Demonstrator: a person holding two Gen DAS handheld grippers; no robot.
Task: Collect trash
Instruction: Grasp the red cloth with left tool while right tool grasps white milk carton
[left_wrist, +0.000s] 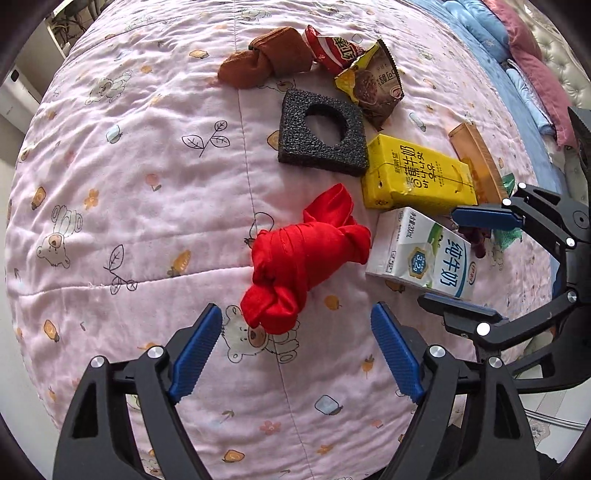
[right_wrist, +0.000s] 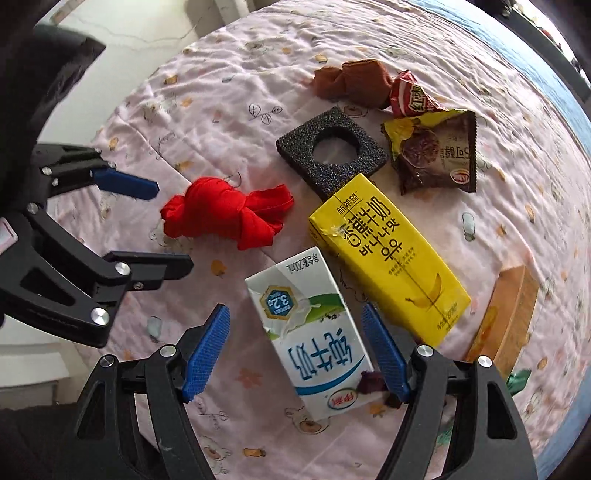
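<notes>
The white milk carton looks like an empty drink box, so I think it is light and a bit squashy, and its smooth sides may be slippery. The best place to grab it seems to be across its two long flat sides, near the middle, with a soft squeeze so it does not crush. It is white with blue writing, a green patch and a little blue badge, and its top looks dented. It lies flat on the pink quilt with little bears on it, right between the blue fingers of the right gripper, which is wide open and not touching it yet. A yellow banana milk carton lies just beside it, touching one corner. The left gripper is wide open too and holds nothing; it hangs over a knotted red cloth. Farther back sit a black foam square with a round hole, two snack wrappers and a brown cloth.
</notes>
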